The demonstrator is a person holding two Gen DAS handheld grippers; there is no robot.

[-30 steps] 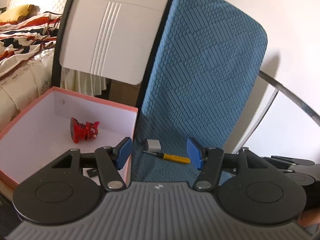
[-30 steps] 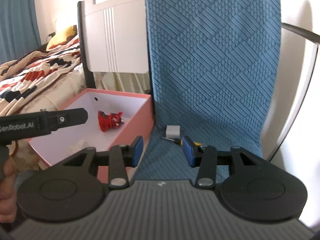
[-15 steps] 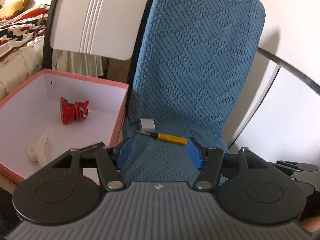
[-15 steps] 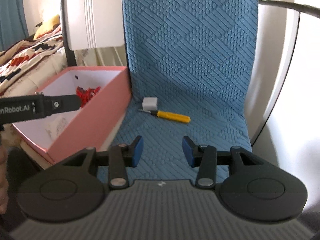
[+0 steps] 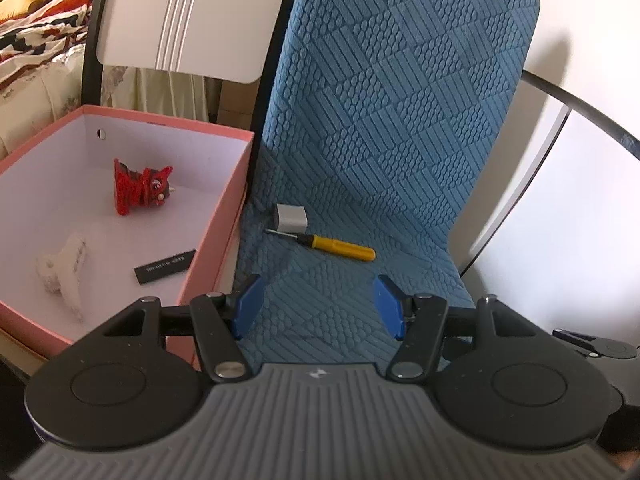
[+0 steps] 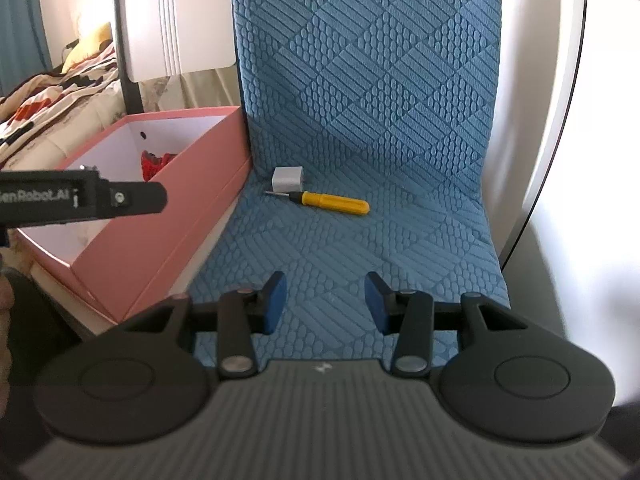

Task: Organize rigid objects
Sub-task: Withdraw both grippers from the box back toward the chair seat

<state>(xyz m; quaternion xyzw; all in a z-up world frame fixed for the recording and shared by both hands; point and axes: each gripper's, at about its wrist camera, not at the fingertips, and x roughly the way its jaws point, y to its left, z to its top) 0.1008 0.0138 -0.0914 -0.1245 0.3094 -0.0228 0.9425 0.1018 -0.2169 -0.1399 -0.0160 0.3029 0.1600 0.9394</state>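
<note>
A yellow-handled screwdriver (image 5: 336, 247) (image 6: 334, 202) and a small grey block (image 5: 291, 217) (image 6: 287, 178) lie on the blue chair seat (image 5: 340, 288) (image 6: 352, 248), near its back. A pink box (image 5: 224, 216) (image 6: 160, 236) stands left of the seat and holds a red figurine (image 5: 140, 191), a white toy (image 5: 64, 268) and a black bar (image 5: 165, 267). My left gripper (image 5: 318, 312) is open and empty over the seat's front. My right gripper (image 6: 325, 303) is open and empty, also over the seat's front.
The blue chair back (image 5: 400, 100) rises behind the objects. A white chair back (image 5: 188, 20) and a bed with patterned bedding (image 5: 36, 32) lie at the left. A dark metal armrest bar (image 5: 580, 108) curves at the right. The left gripper's body (image 6: 80, 198) crosses the box.
Both grippers have pulled back and risen, so the seat and box contents show more fully. The screwdriver and grey block have not moved. Both jaws stay open.
</note>
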